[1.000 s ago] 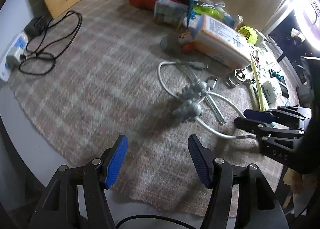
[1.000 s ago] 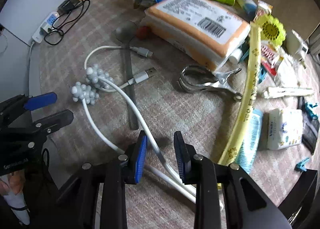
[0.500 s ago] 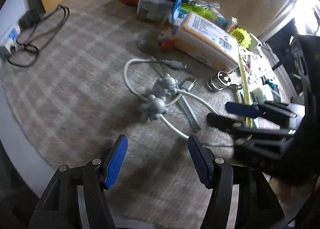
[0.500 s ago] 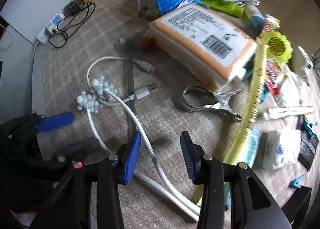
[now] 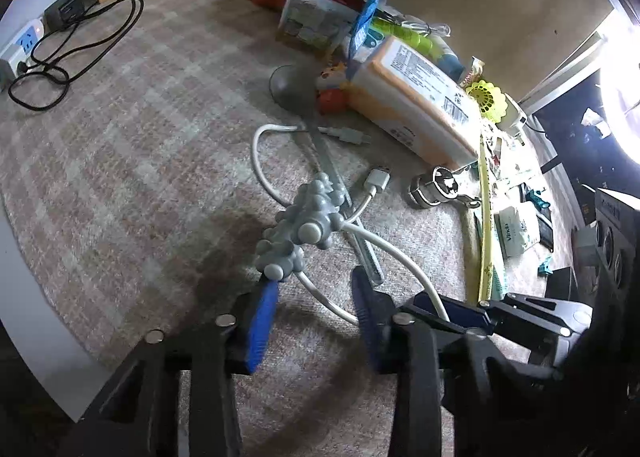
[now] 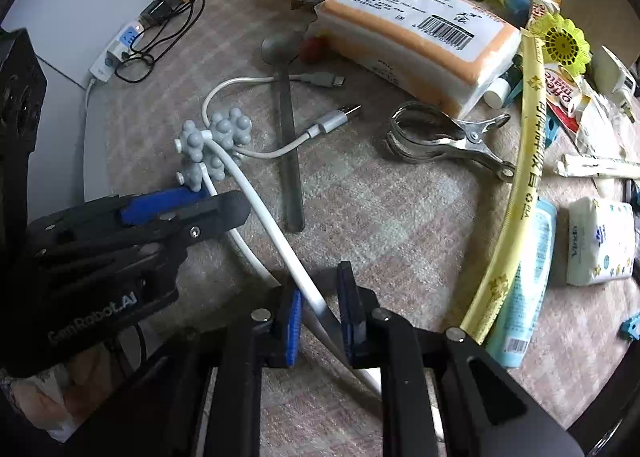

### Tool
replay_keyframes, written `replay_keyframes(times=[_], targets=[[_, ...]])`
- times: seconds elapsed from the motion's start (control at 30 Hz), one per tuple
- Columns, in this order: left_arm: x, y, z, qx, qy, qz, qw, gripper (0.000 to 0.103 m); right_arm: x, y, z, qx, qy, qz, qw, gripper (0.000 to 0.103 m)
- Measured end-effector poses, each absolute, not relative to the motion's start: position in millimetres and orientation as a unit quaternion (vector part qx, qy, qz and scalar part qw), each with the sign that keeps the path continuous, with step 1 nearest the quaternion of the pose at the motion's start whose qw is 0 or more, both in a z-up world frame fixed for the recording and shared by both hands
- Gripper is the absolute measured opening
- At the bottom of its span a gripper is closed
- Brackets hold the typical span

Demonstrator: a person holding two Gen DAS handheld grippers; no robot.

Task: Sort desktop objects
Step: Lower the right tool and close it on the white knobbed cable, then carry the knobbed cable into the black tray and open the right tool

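A white USB cable [image 6: 256, 193] with grey knobbly clips [image 5: 298, 225] lies on the checked cloth. My right gripper [image 6: 318, 313] straddles one strand of it near the front edge. Its jaws are closing, and a gap still shows beside the cable. My left gripper [image 5: 314, 313] is also closing, with a thin strand of the cable lying between its blue pads [image 5: 262, 321]. Its left pad tip sits right at the lowest grey clip. In the right wrist view the left gripper [image 6: 224, 201] reaches in from the left at the clips [image 6: 224, 129].
A grey spoon [image 6: 286, 137] crosses the cable. A steel clip [image 6: 448, 137], an orange-and-white pack [image 6: 416, 41], a yellow tube [image 6: 528, 161], a tissue pack [image 6: 600, 241] and snack packets crowd the right and back. A power strip [image 5: 20, 45] with black cord sits far left.
My left gripper has come in close to the grey clips and its jaws have narrowed. My right gripper's jaws widened, then narrowed around the white cable.
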State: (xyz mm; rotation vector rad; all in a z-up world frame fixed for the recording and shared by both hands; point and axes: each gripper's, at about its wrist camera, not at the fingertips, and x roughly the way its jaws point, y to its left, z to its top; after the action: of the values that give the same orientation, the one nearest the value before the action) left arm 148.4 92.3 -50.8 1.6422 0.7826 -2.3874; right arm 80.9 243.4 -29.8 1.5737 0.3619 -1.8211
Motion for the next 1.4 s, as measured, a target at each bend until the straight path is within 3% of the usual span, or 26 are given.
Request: replay_keyframes(times=[0.07,0.13,0.7,1.4], targets=[[148.9,93.5,-46.7,0.545,0.263,-0.794,0.060,0.025,84.2,246.6,-26.8,0.609,0.115,-0.701,0.351,0.010],[150.4,95.9,-40.7,0.542,0.256,-0.799,0.056,0.025,84.6,254.8,-18.8,0.599,0.109,-0.708,0.358,0.005],[150.5,127.4,24.4,0.506,0.222,-0.833,0.017,0.024,101.2,250.6,15.1,0.566,0.042,-0.747,0.346,0.006],[133.2,266.0,47.3,0.516,0.139,-0.839,-0.100,0.024,118.7,397.0,44.4,0.549,-0.043,-0.793,0.261,0.006]])
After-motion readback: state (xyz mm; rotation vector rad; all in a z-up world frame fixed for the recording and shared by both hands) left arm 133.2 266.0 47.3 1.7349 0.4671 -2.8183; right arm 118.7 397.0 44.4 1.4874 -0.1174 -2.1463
